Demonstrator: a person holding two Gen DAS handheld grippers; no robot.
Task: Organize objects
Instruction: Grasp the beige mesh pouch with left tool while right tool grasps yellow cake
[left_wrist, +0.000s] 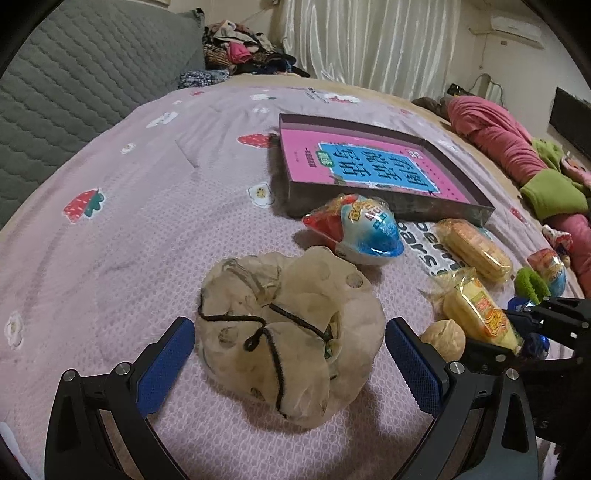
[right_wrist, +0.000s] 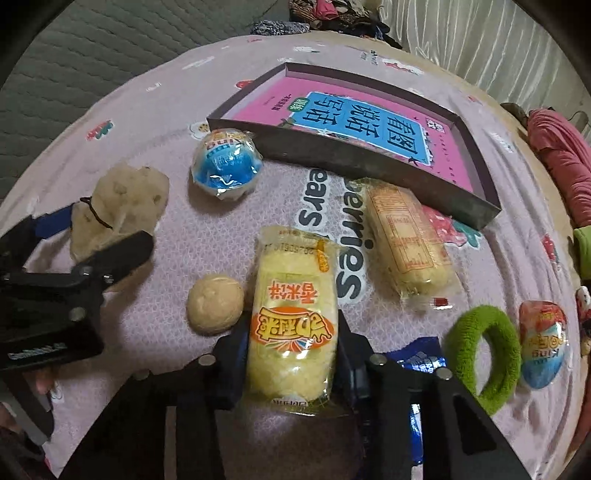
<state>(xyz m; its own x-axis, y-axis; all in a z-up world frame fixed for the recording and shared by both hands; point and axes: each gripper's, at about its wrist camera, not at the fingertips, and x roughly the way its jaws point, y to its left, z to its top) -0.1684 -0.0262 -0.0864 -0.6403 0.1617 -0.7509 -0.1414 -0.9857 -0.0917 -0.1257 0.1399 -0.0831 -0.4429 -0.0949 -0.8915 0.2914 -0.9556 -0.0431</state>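
Our right gripper clamps the yellow snack packet at its near end, both pads against its sides, while our left gripper stands spread around the drawstring pouch without touching it. Just beside the packet we see a walnut, a wrapped wafer bar and a green ring; farther off, a blue toy egg lies near the shallow box, all on the pink bedspread.

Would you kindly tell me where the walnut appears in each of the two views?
Left wrist view: the walnut sits lower right, beside the left gripper's right finger.
Right wrist view: the walnut lies left of centre, beside the yellow snack pack.
Shared landmark: the shallow box holding the pink book.
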